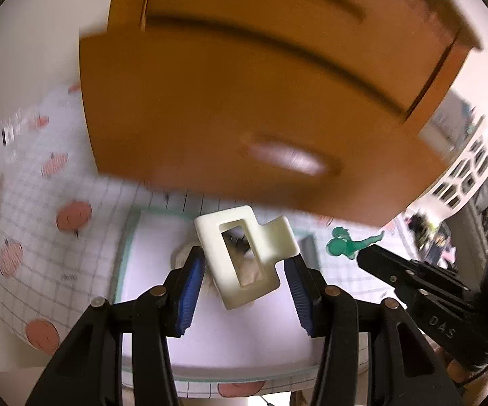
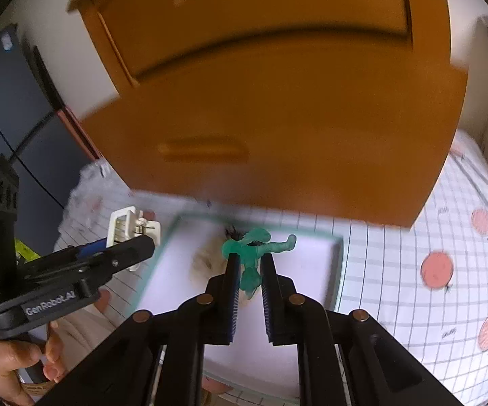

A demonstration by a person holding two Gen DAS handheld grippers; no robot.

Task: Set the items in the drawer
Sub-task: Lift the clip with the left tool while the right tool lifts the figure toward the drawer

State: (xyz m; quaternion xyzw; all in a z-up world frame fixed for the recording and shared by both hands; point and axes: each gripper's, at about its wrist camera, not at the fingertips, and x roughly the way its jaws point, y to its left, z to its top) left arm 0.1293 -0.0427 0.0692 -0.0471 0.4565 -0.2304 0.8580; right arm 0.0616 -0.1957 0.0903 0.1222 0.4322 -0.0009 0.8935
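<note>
While the left gripper (image 1: 245, 267) clamps a cream hair claw clip (image 1: 244, 253) between its fingers, the right gripper (image 2: 248, 264) pinches a green toy figure (image 2: 254, 253); below both lie a white tray (image 2: 335, 260) and pumpkin-print checked cloth (image 2: 396, 270), ahead the blurred orange wooden drawer unit (image 1: 244, 94).

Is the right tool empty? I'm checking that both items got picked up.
No, the right tool is clamped on a small green figurine, held above the white tray.
</note>
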